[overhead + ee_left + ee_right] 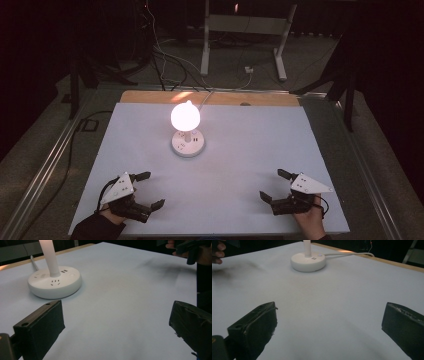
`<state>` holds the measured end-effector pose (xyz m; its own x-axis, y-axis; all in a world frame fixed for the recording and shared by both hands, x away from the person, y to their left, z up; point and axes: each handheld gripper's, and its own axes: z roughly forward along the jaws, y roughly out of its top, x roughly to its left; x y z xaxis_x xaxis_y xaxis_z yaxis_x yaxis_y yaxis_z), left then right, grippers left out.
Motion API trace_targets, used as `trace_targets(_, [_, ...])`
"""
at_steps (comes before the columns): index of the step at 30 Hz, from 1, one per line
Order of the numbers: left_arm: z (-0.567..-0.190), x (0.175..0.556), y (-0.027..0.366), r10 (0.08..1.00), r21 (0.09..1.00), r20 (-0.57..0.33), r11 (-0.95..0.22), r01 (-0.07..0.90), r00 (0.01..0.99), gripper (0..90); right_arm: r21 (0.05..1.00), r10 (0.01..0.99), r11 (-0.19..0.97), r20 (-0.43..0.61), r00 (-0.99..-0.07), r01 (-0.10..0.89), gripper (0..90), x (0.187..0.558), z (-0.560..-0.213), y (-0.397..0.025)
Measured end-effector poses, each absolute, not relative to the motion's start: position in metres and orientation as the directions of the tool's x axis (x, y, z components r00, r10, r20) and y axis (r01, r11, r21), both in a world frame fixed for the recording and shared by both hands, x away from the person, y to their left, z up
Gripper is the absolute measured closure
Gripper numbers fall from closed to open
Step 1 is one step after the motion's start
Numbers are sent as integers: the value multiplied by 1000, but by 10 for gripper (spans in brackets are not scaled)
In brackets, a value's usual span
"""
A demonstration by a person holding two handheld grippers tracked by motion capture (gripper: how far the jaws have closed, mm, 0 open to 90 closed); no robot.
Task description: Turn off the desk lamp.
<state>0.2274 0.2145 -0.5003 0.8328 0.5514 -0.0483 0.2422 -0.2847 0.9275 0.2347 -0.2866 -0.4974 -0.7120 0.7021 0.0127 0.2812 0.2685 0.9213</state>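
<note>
A lit white bulb point(185, 115) glows on a short stem above a round white socket base point(188, 143) near the middle back of the pale table sheet point(240, 150). The base point(55, 282) lies ahead and to the left of my left gripper point(116, 325), and far ahead of my right gripper point(329, 322) stands the same base point(308, 262). My left gripper point(149, 190) rests open at the front left. At the front right, my right gripper point(274, 185) is open too. Nothing sits between either pair of jaws.
A white cable point(348, 254) runs from the base to the table's back edge, where a wooden strip point(210, 97) shows. Beyond the table are dark floor, cables and a white stand frame point(245, 30).
</note>
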Motion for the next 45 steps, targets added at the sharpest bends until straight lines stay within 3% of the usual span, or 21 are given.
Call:
trace_targets(19, [-499, 228, 213, 528, 917, -77, -296, 268, 846, 5, 931, 720, 247, 9, -694, 269, 0, 234, -494, -287])
trace_targets(45, [-470, 243, 187, 483, 929, -46, -301, 215, 875, 5, 937, 718, 238, 8, -696, 255, 0, 230, -491, -285])
